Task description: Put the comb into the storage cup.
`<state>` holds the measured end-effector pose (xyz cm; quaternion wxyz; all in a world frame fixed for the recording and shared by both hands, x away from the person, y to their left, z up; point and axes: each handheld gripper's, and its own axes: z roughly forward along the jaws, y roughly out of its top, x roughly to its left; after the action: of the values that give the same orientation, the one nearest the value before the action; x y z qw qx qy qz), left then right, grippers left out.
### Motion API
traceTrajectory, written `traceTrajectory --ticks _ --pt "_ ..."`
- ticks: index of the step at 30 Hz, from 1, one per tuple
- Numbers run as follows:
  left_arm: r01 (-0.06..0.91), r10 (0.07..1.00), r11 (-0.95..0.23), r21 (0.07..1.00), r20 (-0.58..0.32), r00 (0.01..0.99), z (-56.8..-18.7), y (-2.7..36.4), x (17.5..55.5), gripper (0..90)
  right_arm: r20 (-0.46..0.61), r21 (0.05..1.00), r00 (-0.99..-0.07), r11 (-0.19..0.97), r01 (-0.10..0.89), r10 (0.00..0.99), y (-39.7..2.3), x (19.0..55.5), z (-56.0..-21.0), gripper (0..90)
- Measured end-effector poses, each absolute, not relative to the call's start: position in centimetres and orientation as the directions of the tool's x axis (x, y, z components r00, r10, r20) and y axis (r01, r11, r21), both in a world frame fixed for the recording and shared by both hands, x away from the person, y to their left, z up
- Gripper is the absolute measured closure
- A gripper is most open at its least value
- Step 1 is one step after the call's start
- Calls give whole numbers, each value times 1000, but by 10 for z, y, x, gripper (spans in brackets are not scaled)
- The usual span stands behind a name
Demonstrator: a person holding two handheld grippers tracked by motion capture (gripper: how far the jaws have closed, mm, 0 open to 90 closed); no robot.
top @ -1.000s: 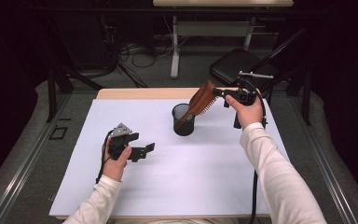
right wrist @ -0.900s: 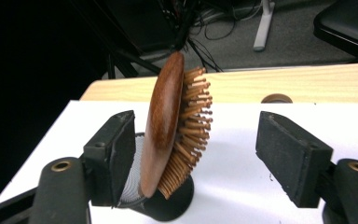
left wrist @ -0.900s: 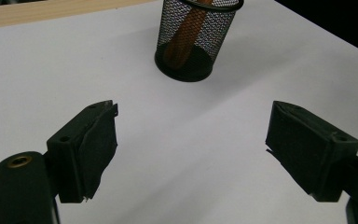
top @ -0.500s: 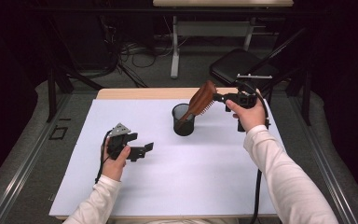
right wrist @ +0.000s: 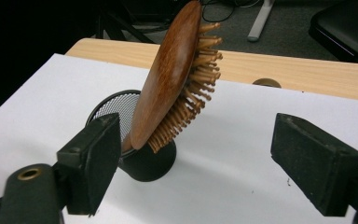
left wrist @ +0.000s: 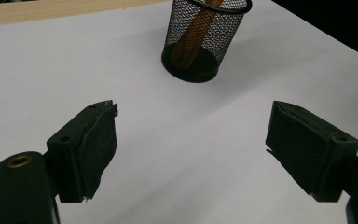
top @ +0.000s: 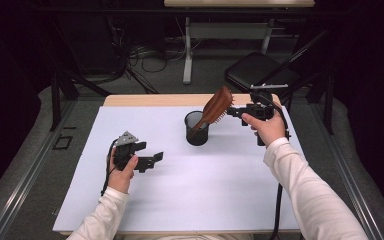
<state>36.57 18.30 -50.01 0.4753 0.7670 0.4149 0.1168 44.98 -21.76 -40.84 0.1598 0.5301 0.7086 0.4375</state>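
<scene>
The brush in the cup, upper centre, looks stiff, light (top-heavy); grip its head. Right gripper has just been opening, empty.

high view: above, facing forward-down | gripper views: low, close | shared: mesh cup

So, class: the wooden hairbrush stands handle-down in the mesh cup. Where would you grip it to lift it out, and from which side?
Grip the hairbrush by its head, the only part clear of the mesh cup. Pinch it across the two edges, coming from above, since it leans on the rim and should slide out along its tilt.
</scene>
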Motion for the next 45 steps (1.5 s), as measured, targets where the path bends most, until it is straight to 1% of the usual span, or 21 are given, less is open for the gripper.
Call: traceTrajectory --ticks 2,8,16,22,32,45 --pt "523 746 -204 828 -214 631 -500 183 366 159 253 787 -388 45 615 886 -217 447 -409 152" --pt "514 737 -209 832 -211 642 -499 183 365 160 215 794 -412 87 602 885 -218 440 -411 150" --pt "509 733 -205 836 -213 646 -498 184 364 160 192 795 -449 130 592 873 -217 429 -413 144" --pt "507 734 -200 838 -215 644 -497 184 364 159 181 795 -450 139 591 874 -212 424 -417 143" --pt "505 735 -192 841 -218 642 -496 186 363 159 177 792 -501 180 584 847 -201 409 -429 144" --pt "499 729 -193 845 -218 649 -495 187 363 159 182 803 -547 197 562 817 -191 392 -451 143"
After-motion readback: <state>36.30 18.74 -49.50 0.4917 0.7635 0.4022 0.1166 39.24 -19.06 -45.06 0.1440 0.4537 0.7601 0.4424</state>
